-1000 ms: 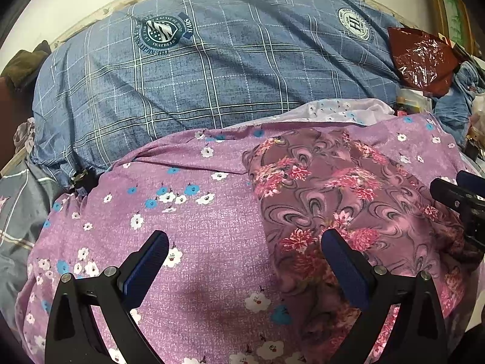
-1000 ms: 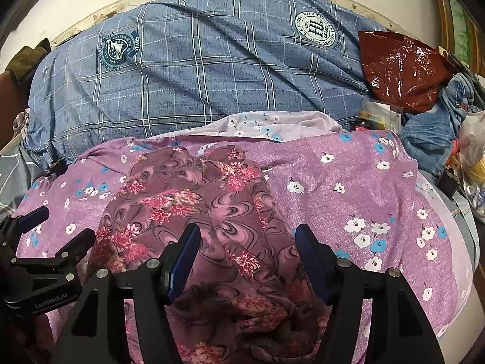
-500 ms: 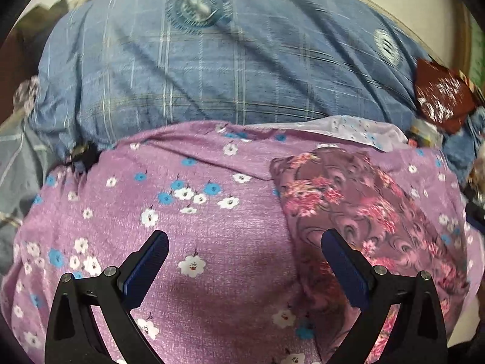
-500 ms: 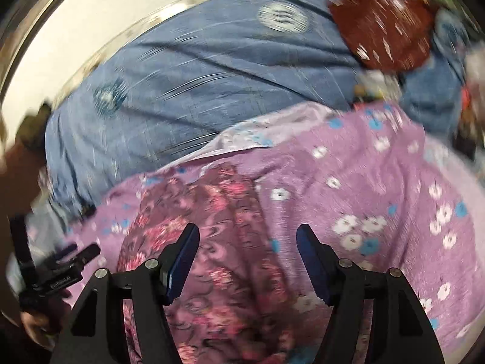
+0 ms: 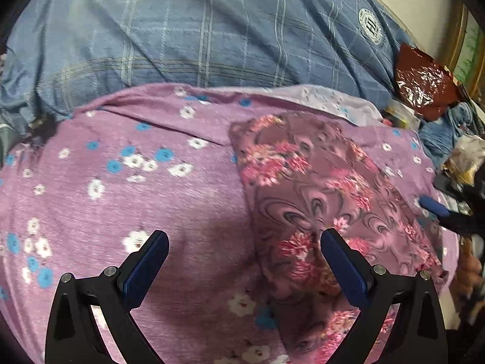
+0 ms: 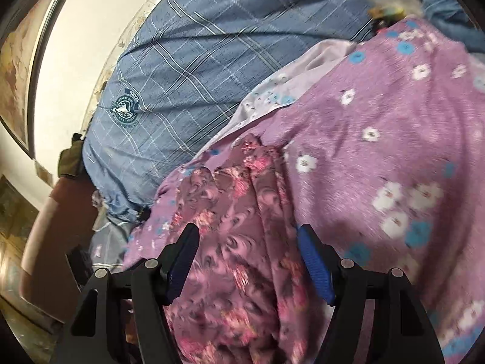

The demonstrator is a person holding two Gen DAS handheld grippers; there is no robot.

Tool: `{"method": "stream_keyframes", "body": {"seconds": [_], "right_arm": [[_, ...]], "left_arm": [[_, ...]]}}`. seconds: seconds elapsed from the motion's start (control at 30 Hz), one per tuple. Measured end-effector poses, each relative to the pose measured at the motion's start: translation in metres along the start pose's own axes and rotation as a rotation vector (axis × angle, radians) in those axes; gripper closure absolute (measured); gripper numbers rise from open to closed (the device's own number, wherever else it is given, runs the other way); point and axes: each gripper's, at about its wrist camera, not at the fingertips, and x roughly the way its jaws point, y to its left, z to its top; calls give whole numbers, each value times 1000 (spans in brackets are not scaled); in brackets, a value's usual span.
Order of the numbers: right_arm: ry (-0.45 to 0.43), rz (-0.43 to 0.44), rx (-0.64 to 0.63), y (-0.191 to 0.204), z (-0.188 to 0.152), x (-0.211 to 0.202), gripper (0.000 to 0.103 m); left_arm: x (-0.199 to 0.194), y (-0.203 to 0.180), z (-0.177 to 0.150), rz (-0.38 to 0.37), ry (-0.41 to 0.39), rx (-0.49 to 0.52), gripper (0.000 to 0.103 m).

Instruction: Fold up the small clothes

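A small garment [image 5: 321, 200] of mauve cloth printed with pink flowers and swirls lies crumpled on a bed, on a purple floral sheet [image 5: 127, 188] dotted with white and blue blossoms, toward the sheet's right side in the left wrist view. The left gripper [image 5: 244, 245] points steeply down over the sheet with its blue-padded jaws spread wide and nothing between them; its right finger hangs over the garment's left edge, its left finger over bare sheet. The right gripper [image 6: 247, 239], rolled so that its view tilts sharply, angles down over the garment's near end with its jaws standing apart and the cloth lying between and below them, the pads not pressing on it. In the left wrist view the right gripper's blue tip shows at the far right edge, beside the garment. Behind the sheet lies a blue plaid pillow [image 5: 212, 36] with round crest emblems, one bearing a large letter H; the ring of small lettering around each is too blurred to read. A dark red plastic bag [image 5: 424, 88] lies by the pillow's right end.
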Motion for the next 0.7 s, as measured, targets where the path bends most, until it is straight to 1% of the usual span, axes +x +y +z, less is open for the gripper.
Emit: {"method": "stream_keyframes", "body": {"seconds": [0.07, 0.13, 0.23, 0.3, 0.33, 0.37, 0.43, 0.5, 0.53, 0.63, 0.67, 0.7], "right_arm": [[17, 29, 16, -3, 8, 12, 33], [34, 34, 19, -5, 15, 24, 33], [90, 27, 3, -6, 18, 43, 35], [127, 30, 1, -8, 18, 53, 37], [149, 33, -1, -10, 17, 56, 38], [180, 15, -11, -10, 17, 62, 39], [204, -37, -28, -10, 15, 66, 40], [211, -58, -39, -10, 15, 64, 42], [205, -58, -32, -11, 15, 61, 39], [238, -49, -35, -10, 9, 65, 38], [258, -32, -68, -2, 5, 66, 38], [274, -11, -81, 1, 3, 68, 39]], "left_arm": [[4, 3, 2, -24, 14, -9, 5], [8, 6, 5, -46, 25, -19, 7], [16, 10, 7, -77, 45, -39, 14], [23, 10, 9, -99, 59, -40, 22], [26, 9, 10, -114, 68, -39, 24], [30, 6, 9, -130, 76, -34, 29], [36, 0, 8, -151, 95, -13, 30], [43, -6, 8, -151, 118, 4, 30], [45, -7, 7, -158, 124, 5, 30], [50, -10, 8, -195, 137, -7, 30], [51, -10, 8, -211, 140, -12, 32], [52, -9, 9, -226, 140, -18, 37]]}}
